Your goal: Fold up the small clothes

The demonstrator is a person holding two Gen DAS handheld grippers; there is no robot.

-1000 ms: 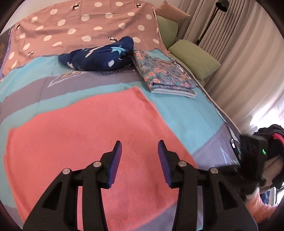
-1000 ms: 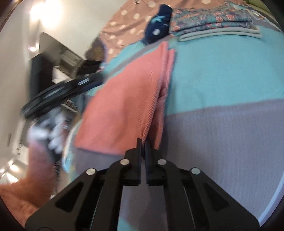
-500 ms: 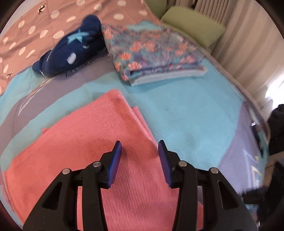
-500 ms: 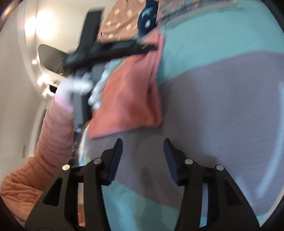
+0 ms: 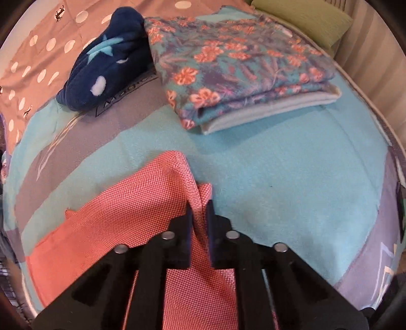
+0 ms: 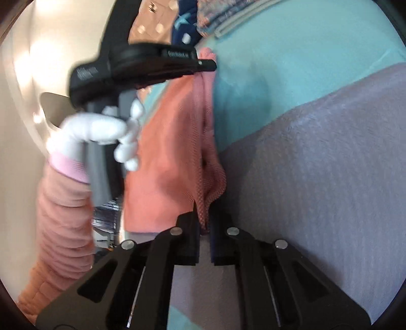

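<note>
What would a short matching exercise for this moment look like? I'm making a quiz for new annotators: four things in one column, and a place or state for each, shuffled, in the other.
Things:
1. coral cloth
2. floral blanket
3. navy starred fleece
4. green pillow

Places or states:
A. bunched up on the bed, just left of the folded floral stack
B. pinched along one edge by the left gripper and the right gripper
C. at the far right edge of the bed, by the curtain
D. folded flat into a neat stack

Pairs: 1-B, 2-D, 3-A, 4-C
</note>
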